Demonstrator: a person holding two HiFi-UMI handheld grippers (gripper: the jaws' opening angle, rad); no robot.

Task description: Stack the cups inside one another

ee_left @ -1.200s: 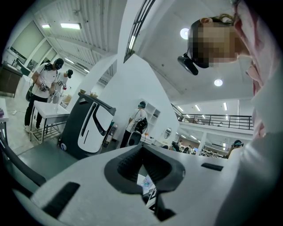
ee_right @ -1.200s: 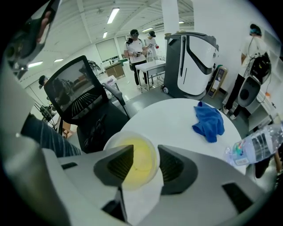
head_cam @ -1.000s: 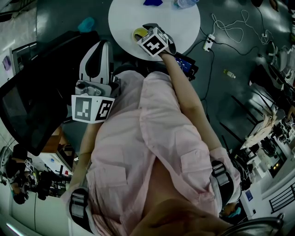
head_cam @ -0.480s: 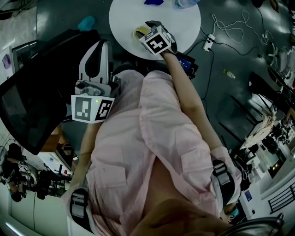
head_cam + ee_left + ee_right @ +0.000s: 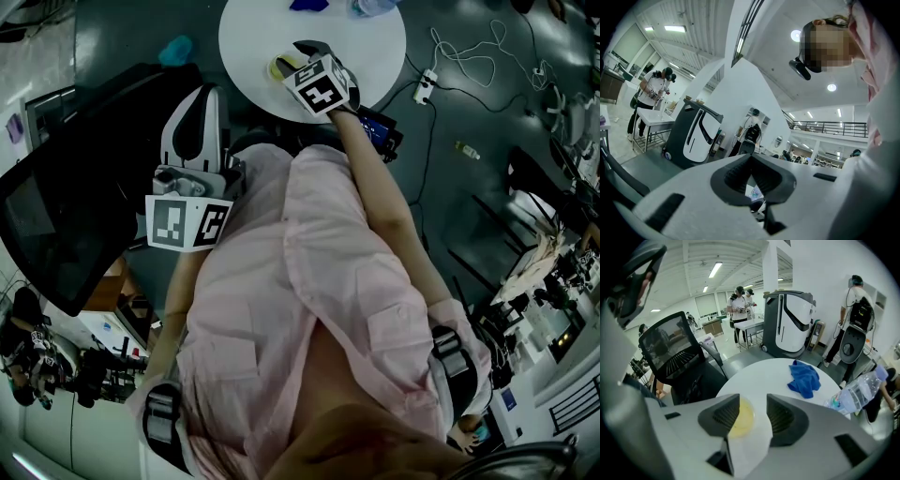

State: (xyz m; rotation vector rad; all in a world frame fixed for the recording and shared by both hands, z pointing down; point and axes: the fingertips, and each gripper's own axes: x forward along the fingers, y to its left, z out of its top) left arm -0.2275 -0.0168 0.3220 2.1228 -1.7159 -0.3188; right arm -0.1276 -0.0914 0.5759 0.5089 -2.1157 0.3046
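Closest in, the left gripper is held low beside the person's body. Its jaws are pressed together with nothing in them. I think it is resting there because it has no job right now. The right gripper is reached out over the near edge of the round white table. Its jaws are apart. A yellow cup stands on the table in the gap between them, close up against the left jaw, and I cannot tell if they touch. White table shows between the cup and the other jaw, so the cup is not squeezed yet. The gripper seems to be lined up like this so it can close on the cup and lift it. I see only this one cup, so I cannot say where it should go. Farther back on the table lies a crumpled blue cloth. A clear bottle is at the far right edge.
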